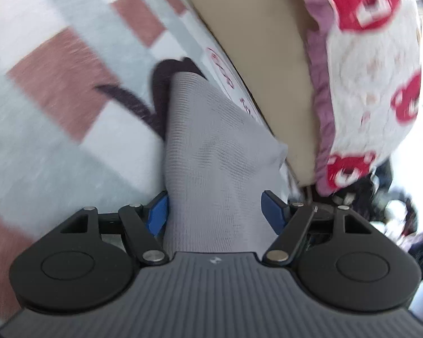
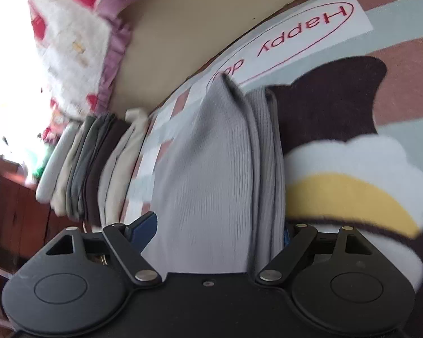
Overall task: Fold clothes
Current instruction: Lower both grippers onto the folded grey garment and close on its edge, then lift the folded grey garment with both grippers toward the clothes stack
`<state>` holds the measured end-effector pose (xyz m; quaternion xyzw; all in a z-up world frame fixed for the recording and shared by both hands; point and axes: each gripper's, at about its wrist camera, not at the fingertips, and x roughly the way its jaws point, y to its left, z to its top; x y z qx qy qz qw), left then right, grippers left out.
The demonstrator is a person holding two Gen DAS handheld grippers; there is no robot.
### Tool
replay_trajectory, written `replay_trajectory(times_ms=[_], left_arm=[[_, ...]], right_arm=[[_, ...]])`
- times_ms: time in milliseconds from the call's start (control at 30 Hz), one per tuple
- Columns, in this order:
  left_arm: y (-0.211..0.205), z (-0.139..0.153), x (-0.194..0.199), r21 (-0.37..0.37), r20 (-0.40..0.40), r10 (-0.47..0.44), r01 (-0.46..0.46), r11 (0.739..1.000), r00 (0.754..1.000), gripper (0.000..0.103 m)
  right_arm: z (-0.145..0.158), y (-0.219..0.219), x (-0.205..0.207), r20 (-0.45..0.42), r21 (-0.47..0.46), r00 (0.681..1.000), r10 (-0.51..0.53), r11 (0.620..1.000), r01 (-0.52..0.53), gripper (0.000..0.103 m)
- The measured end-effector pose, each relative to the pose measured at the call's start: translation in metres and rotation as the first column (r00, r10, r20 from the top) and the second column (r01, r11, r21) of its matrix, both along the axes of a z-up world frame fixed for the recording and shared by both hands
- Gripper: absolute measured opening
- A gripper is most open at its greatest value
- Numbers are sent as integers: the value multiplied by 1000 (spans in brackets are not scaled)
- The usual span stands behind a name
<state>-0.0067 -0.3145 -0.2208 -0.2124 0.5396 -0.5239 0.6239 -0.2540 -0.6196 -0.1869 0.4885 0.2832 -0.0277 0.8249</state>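
Note:
A folded grey ribbed garment (image 1: 217,146) stands on edge on the checked bedsheet (image 1: 56,70). My left gripper (image 1: 215,208) is shut on it, with both blue pads against its sides. In the right wrist view the same grey garment (image 2: 211,169) fills the gap of my right gripper (image 2: 218,224). That gripper is open: its left pad (image 2: 143,228) sits at the cloth's edge, and its right pad is mostly hidden behind the folds. A dark brown garment (image 2: 324,101) lies flat just beyond, also visible as the brown garment (image 1: 160,90) in the left wrist view.
A stack of folded clothes (image 2: 98,163) stands left of the grey garment. A white and yellow cloth (image 2: 352,191) lies at the right. A beige headboard (image 2: 169,42) and a red-printed pillow (image 1: 366,70) border the bed. Dark wooden furniture (image 2: 19,211) is at far left.

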Motion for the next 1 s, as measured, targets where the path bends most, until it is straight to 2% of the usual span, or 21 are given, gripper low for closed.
replay_trajectory(times_ms=[33,67,100,167,267,333,400,500,667,733,767,833,867,900,1000], left_arm=[[-6,3,-5,13,39,-28,28,1000,999,60],[-9,7,-10,23,76,-42,40,999,996,36],[-9,12,-14,28,111,-42,39,999,993,27],[-7,22,-21,31,163,-39,34,999,986,13],[-4,34,-19,0,155,-25,25,1000,988,13],[-9,33,-19,19,153,-29,26,999,988,13],[-11,26,-19,46,151,-26,19,999,988,13],[-5,20,-14,58,110,-23,16,998,994,15],[-10,12,-5,114,49,-99,93,989,994,29],[-10,8,-3,91,9,-105,104,990,994,32],[-10,6,-3,74,-8,-108,109,991,994,36],[-14,4,-6,50,-5,-136,136,989,991,42],[-17,4,-8,42,15,-162,161,986,987,42],[-19,4,-8,36,21,-169,169,985,985,42],[-19,-1,-6,20,-2,-139,139,990,990,42]], right_arm=[[5,6,6,-28,-66,999,18,998,-20,66],[12,14,11,-69,-158,997,40,986,-50,40],[19,21,14,-95,-225,994,51,972,-71,26],[33,30,6,-57,-259,998,38,964,-52,24],[60,55,1,-25,-369,998,50,928,-56,24],[68,68,3,-48,-429,998,46,901,-62,24],[69,70,7,-57,-449,998,26,892,-49,25],[67,66,2,-55,-448,998,23,893,-45,27],[54,54,0,-119,-399,993,4,915,-51,32],[50,53,-2,-128,-364,992,8,930,-55,33],[50,54,-3,-125,-361,992,16,931,-61,33],[49,57,-3,-140,-372,990,19,925,-71,33],[46,56,-1,-156,-379,988,5,923,-64,37],[42,54,0,-174,-382,985,-14,923,-54,48],[28,48,7,-199,-362,978,-63,932,-13,63]])
